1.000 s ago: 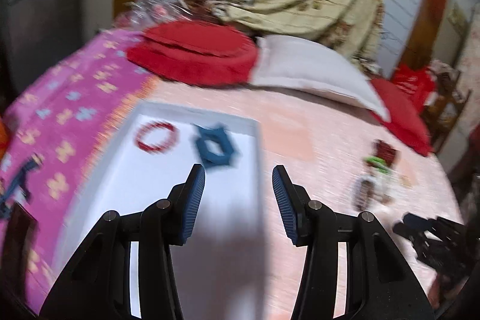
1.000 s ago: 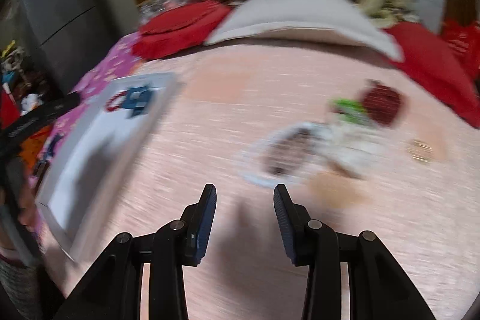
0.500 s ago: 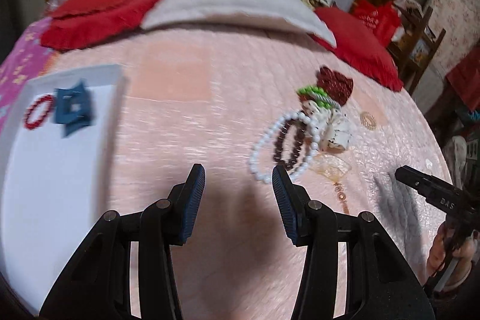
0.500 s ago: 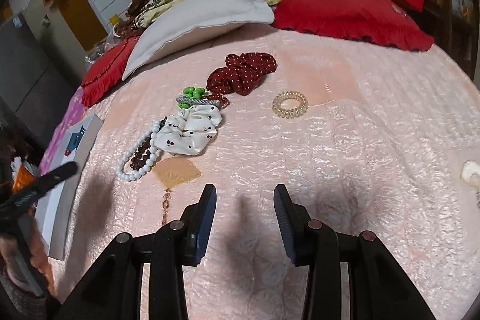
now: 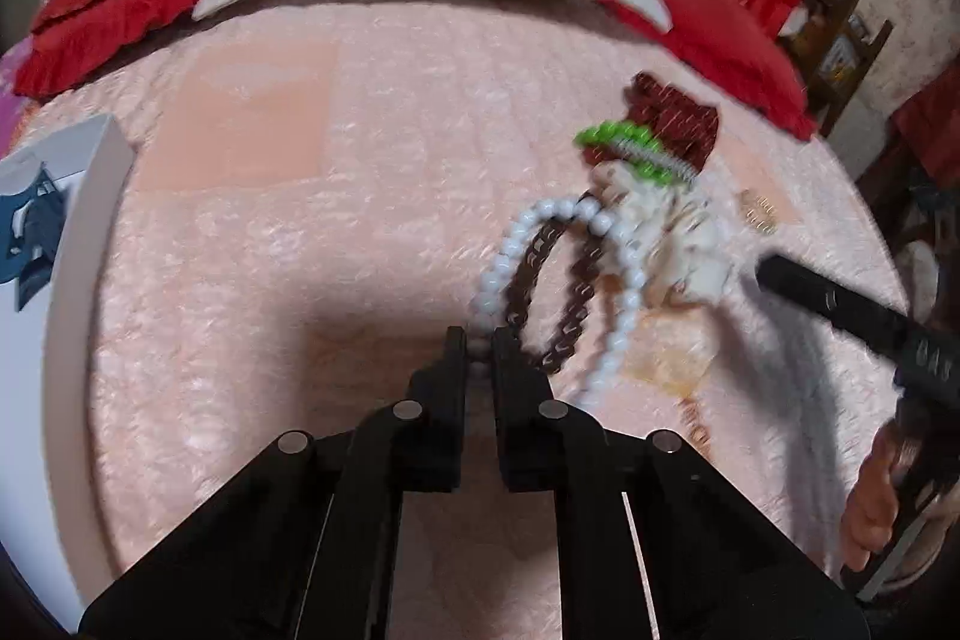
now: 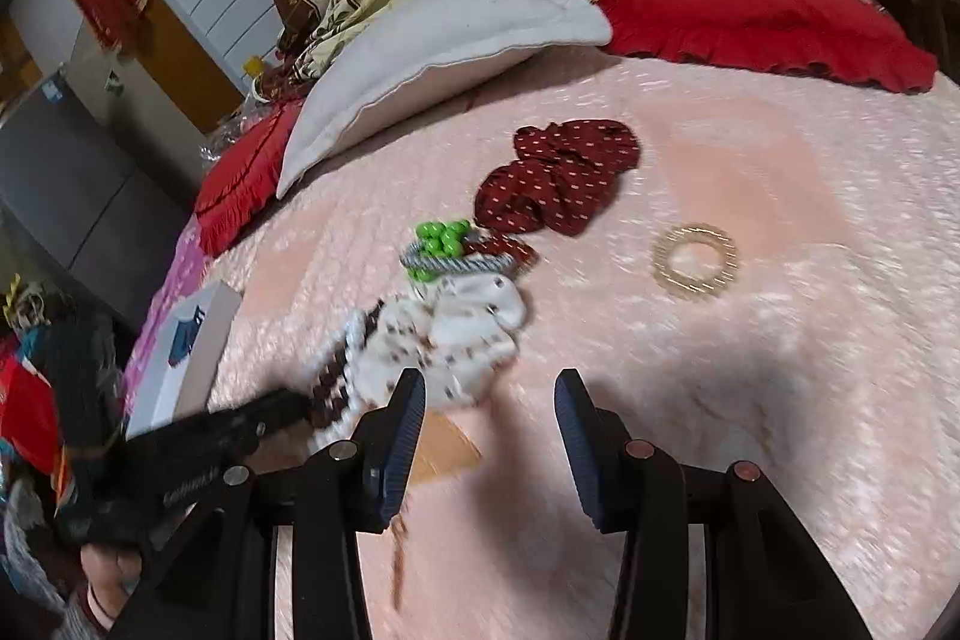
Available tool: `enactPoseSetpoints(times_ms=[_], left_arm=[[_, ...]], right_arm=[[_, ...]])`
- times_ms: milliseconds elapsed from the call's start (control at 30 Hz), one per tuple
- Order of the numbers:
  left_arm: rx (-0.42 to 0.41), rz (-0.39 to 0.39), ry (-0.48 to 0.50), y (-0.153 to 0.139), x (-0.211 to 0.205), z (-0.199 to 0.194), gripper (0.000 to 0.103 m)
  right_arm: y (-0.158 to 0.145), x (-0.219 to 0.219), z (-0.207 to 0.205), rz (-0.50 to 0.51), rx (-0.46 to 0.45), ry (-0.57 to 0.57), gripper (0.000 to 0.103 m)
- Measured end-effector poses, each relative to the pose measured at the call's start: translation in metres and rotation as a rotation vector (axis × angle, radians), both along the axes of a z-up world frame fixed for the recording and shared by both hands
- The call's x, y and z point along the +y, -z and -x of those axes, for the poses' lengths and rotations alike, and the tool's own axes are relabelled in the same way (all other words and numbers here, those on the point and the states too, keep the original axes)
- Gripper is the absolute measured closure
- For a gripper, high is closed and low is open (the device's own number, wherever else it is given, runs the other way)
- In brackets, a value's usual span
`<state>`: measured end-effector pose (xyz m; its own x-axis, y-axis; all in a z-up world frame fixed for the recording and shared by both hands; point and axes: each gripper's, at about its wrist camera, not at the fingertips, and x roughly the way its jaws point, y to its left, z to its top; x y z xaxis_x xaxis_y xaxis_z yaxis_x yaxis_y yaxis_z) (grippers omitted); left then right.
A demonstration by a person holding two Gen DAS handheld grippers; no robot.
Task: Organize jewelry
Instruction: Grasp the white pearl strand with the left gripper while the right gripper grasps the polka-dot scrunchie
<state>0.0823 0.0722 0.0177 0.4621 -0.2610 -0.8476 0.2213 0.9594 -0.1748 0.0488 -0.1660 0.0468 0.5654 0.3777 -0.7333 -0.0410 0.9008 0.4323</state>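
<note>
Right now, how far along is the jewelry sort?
Done: blue clip in the white tray. In hand: left gripper shut on the white bead bracelet. Left: brown bracelet, scrunchies, coil tie; right gripper opening, empty.

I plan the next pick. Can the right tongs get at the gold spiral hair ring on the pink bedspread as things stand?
Probably yes. The gold spiral hair ring lies alone on the pink bedspread, apart from the red scrunchie. The right tongs are empty, their jaws opening, with bare cover between.
</note>
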Motion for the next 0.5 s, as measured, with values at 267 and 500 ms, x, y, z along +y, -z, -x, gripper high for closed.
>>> enactPoseSetpoints(times_ms=[267, 500], left_arm=[[-0.003, 0.053, -0.023, 0.002, 0.022, 0.031, 0.096], [-0.009, 0.081, -0.028, 0.005, 0.023, 0.033, 0.096]], right_arm=[[0.021, 0.015, -0.038, -0.041, 0.055, 0.037, 0.061], [0.025, 0.009, -0.019, -0.053, 0.099, 0.011, 0.098]])
